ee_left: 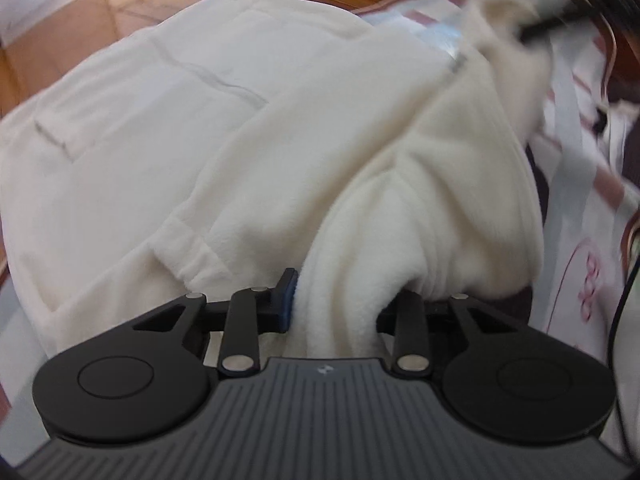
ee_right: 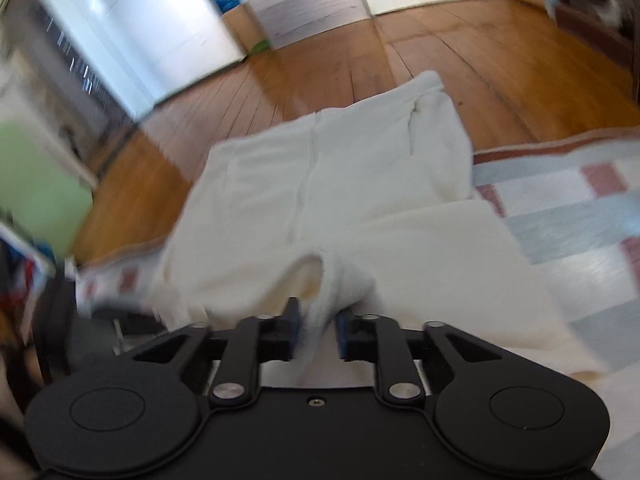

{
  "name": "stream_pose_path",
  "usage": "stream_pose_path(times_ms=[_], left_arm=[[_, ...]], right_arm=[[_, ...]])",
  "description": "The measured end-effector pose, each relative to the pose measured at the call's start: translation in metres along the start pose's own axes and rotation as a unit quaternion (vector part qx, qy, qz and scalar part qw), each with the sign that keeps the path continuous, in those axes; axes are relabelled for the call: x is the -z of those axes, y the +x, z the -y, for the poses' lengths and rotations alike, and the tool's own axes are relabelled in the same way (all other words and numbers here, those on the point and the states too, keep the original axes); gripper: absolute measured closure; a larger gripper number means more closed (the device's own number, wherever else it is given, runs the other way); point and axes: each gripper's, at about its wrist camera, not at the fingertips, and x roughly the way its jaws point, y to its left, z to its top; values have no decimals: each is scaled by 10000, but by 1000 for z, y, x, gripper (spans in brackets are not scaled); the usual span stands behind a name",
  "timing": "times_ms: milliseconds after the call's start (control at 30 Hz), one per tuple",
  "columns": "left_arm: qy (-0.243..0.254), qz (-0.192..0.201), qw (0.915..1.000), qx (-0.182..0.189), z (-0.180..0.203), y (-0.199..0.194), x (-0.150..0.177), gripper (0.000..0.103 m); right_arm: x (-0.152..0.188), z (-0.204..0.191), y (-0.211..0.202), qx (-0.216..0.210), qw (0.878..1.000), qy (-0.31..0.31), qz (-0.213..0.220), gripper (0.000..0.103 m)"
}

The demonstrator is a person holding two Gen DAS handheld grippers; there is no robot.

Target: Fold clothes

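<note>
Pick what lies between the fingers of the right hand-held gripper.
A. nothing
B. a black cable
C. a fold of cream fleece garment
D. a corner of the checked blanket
C: in the right wrist view a bunched fold of the cream fleece garment runs between the fingers of the right hand-held gripper, above the checked blanket.

A glossy honey-brown wooden plank floor (ee_right: 420, 64) fills the upper middle of the right wrist view, bright with glare from daylight. At the upper left stands a tall white cabinet panel (ee_right: 132, 28), with a pale green blurred surface (ee_right: 36, 184) lower on the left edge. A checked bedcover in white, grey-blue and dusty red squares (ee_right: 580, 216) spreads across the right side. In the left wrist view the same floor (ee_left: 120, 4) shows at the upper left, the bedcover (ee_left: 576, 152) at the right.
</note>
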Motion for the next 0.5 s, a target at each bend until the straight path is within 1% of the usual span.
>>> stream_pose_path(times_ms=[67,133,200,267,333,367,433,500], left_arm=[[-220,27,9997,66,-6,0,-2,73],[-422,33,9990,132,-11,2,-3,72],[-574,43,9981,203,-13,2,-3,72],[-695,51,9972,267,-16,1,-3,72],[-737,56,9969,278,-18,0,-4,72],[-744,66,9968,272,-18,0,-3,72],[-805,94,9963,269,-18,-1,-2,72],[-915,135,9953,292,-19,-2,-2,72]], right_arm=[[18,-4,-14,512,9975,-483,33,44],[40,-10,-21,1047,9876,-1161,-105,44],[67,-19,-20,1636,9672,-1930,-234,44],[92,-22,-11,2081,9473,-2410,-359,44],[110,-22,4,2290,9322,-2743,-570,46],[117,-24,13,2405,9220,-2968,-627,46],[127,-28,30,2654,8965,-3497,-594,46],[130,-32,41,2802,8760,-3900,-446,45]])
